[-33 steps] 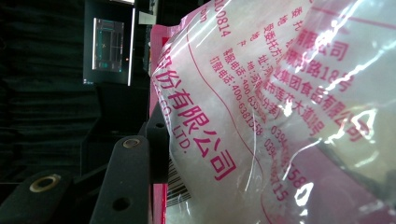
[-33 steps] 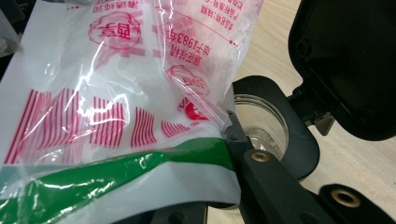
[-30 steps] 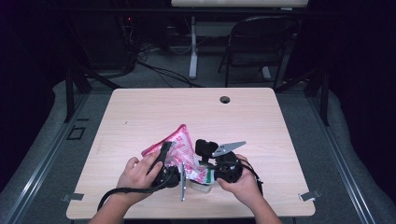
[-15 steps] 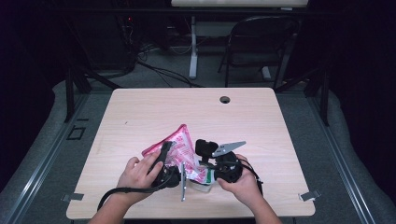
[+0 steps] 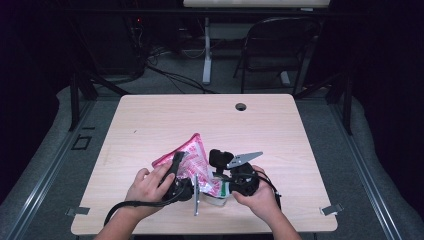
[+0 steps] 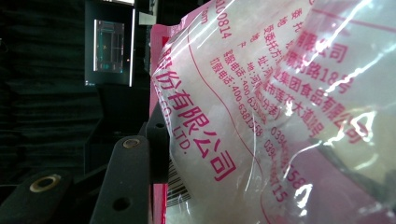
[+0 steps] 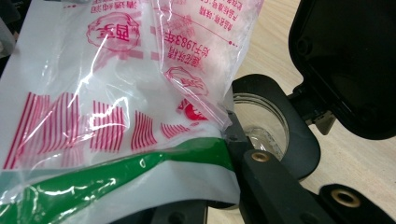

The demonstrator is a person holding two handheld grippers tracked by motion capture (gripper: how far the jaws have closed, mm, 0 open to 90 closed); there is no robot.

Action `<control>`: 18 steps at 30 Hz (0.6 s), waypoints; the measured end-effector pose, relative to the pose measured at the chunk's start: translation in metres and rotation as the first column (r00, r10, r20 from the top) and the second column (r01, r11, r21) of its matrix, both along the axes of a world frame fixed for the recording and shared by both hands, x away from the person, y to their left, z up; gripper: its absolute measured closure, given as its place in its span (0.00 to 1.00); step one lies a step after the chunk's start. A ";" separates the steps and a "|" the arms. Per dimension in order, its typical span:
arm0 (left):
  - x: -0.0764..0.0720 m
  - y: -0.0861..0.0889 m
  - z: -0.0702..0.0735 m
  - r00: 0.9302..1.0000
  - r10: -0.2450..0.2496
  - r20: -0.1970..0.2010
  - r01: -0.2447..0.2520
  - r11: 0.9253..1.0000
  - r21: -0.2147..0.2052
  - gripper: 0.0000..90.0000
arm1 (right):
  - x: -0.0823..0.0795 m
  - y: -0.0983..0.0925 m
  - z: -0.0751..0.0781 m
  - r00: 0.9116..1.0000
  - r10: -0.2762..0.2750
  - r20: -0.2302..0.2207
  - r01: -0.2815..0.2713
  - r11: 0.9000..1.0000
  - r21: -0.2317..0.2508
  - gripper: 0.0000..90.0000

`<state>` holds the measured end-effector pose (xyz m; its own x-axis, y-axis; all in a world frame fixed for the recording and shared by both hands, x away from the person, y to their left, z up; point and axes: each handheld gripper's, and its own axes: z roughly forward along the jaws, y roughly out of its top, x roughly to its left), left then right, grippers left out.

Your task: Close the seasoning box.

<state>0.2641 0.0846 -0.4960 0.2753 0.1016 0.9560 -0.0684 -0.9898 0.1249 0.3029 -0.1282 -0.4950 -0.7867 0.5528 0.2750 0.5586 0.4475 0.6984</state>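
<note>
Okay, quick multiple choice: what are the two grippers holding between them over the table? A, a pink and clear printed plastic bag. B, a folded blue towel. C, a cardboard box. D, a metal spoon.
A: the left gripper and the right gripper both grip a pink and clear bag with red printed characters, seen close in both gripper views.

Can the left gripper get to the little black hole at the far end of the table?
Probably not right now. The left gripper is busy with the pink bag, near the table's front edge. The hole sits far off, though the bare tabletop between leaves the way free.
</note>
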 end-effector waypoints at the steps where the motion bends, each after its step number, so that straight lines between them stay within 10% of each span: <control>1: 0.000 0.000 0.000 1.000 0.000 0.001 0.000 1.000 0.002 0.64 | 0.000 0.000 0.000 1.000 0.001 -0.001 -0.001 1.000 0.004 1.00; 18: 0.000 0.000 0.001 1.000 0.002 -0.001 -0.002 1.000 -0.007 0.64 | 0.000 0.000 0.002 1.000 0.000 0.004 0.000 1.000 -0.005 1.00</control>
